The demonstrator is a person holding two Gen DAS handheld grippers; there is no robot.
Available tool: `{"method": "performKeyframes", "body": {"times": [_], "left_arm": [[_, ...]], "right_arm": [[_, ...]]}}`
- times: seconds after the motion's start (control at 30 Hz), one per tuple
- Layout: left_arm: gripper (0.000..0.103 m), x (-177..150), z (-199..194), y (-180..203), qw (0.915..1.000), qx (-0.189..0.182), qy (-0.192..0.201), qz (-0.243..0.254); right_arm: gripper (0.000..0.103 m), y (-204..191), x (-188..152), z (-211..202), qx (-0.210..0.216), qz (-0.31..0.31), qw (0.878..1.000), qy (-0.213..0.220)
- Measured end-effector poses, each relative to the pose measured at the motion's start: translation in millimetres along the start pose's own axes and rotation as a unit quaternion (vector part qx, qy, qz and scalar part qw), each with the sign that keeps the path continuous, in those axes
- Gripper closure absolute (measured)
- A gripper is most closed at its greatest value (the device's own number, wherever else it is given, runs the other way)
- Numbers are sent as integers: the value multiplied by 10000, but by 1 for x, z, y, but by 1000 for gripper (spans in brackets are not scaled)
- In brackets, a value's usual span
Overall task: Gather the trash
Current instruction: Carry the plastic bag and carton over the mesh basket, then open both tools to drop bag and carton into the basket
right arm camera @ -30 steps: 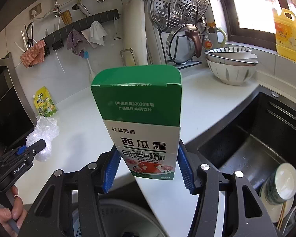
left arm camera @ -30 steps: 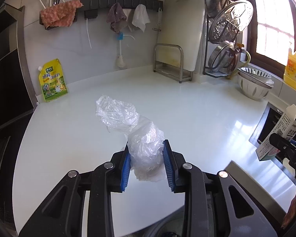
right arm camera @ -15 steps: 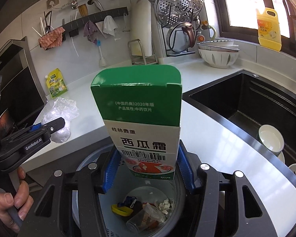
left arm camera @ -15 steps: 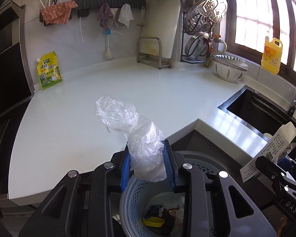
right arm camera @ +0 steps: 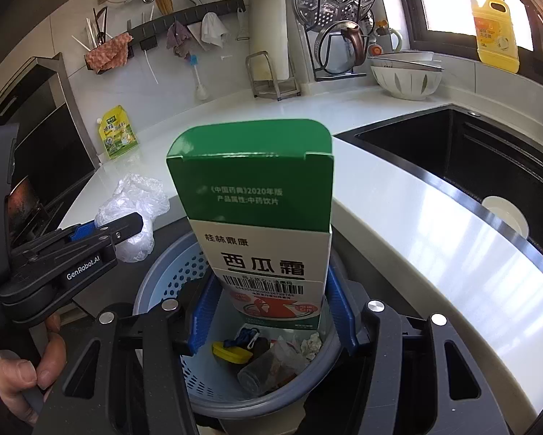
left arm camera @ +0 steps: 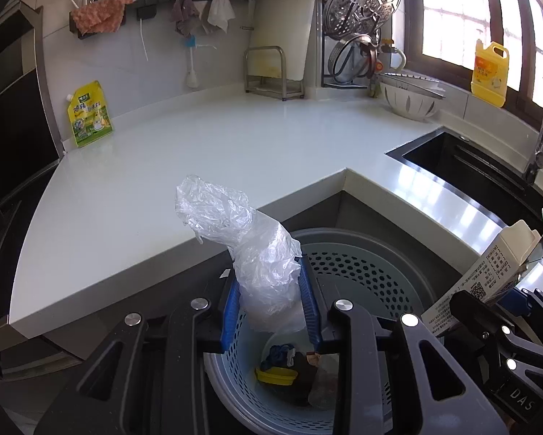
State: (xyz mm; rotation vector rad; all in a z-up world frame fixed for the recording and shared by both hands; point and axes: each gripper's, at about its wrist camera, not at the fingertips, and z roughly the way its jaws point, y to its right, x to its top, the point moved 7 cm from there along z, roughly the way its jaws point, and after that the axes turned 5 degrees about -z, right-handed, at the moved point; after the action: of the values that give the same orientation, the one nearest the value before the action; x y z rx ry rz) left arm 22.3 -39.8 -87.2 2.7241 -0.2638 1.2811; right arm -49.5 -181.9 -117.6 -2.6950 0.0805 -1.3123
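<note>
My left gripper [left arm camera: 269, 306] is shut on a crumpled clear plastic bag [left arm camera: 249, 250] and holds it over the round perforated trash bin [left arm camera: 380, 264] below the counter edge. The bag also shows in the right wrist view [right arm camera: 133, 210]. My right gripper [right arm camera: 271, 311] is shut on a green and white carton [right arm camera: 264, 217] and holds it upright over the same bin [right arm camera: 170, 282]. The carton also shows at the right of the left wrist view [left arm camera: 488, 275]. The bin holds several pieces of trash, among them a yellow lid [right arm camera: 231, 353].
A white L-shaped counter [left arm camera: 199, 152] runs behind the bin. A black sink [right arm camera: 488, 166] with dishes is on the right. A yellow-green pouch [left arm camera: 88, 112], a dish rack [left arm camera: 362, 36], white bowls [left arm camera: 409, 96] and a yellow bottle [left arm camera: 488, 72] stand along the back.
Both grippers have pulled back from the counter and now hang over the trash bin, which has come into view. Each keeps its hold on its item.
</note>
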Motion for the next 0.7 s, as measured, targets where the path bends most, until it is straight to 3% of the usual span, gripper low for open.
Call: {"method": "performKeyframes", "body": {"times": [0.7], "left_arm": [[68,-32,21,-11,9986,111,-482,-166]], "right_arm": [[49,-20,-29,34,223,-285,9972,-651]]}}
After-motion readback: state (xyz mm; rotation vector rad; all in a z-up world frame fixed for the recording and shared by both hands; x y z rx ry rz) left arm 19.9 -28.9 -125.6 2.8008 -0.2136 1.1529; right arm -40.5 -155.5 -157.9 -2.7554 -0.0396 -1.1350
